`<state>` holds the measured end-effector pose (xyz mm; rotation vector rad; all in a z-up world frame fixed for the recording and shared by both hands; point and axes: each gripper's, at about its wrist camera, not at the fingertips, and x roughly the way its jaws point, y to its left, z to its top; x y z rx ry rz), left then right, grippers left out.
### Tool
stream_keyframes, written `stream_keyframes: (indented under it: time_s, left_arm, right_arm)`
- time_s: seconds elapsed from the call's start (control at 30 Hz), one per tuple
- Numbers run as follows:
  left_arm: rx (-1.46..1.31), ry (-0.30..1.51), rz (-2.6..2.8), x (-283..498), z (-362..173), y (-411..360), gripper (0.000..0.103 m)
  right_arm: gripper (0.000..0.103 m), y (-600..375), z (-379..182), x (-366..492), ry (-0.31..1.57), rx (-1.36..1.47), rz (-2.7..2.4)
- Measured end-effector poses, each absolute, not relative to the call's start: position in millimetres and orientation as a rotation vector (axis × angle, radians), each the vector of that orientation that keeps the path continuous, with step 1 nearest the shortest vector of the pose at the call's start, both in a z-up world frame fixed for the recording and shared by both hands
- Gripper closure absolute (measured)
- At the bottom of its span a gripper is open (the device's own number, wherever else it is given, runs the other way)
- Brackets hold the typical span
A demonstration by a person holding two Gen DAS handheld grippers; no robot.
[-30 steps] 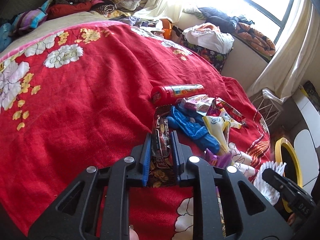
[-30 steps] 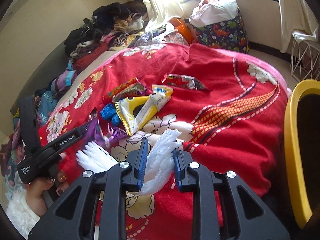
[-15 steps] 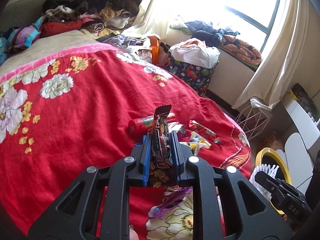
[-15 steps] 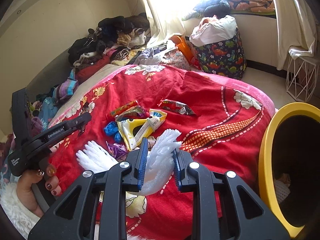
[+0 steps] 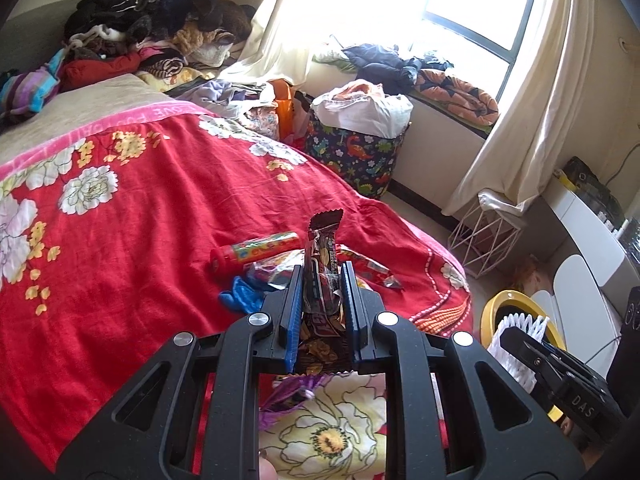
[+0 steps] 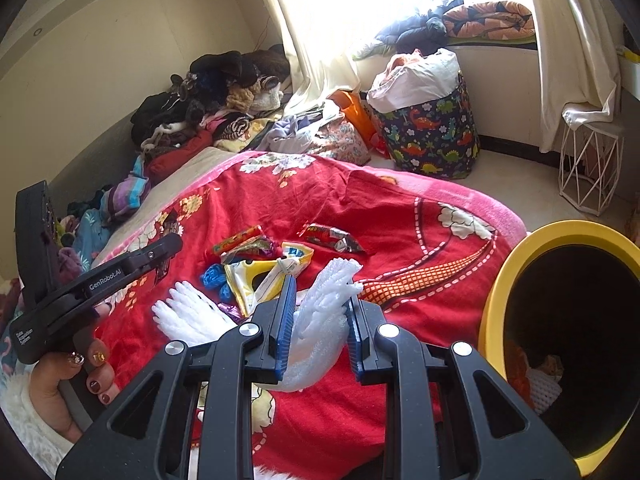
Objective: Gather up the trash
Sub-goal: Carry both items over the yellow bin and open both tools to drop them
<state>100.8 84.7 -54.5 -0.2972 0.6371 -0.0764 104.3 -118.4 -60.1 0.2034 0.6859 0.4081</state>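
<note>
Both loads clamped: foam net (image 6: 320, 320) in right gripper (image 6: 318, 322) beside yellow bin (image 6: 496, 312) off the bed's corner, upright wrapper (image 5: 322, 276) in left gripper (image 5: 320, 312) farther away.

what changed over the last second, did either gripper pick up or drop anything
The left gripper lifted the brown snack wrapper up off the pile of trash on the red blanket. The right gripper rose too, keeping its white foam netting. Nothing was dropped; both stayed shut, and the yellow bin stayed put.
</note>
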Motion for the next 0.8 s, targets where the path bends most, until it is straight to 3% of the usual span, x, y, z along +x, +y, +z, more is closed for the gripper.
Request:
stream_keyframes:
  time_s: [0.8]
  left_arm:
    - [-0.247, 0.599, -0.181, 94.2, -28.4, 31.9, 0.090]
  right_arm:
    - [0.081, -168.7, -45.8, 94.9, 0.617, 0.237, 0.324]
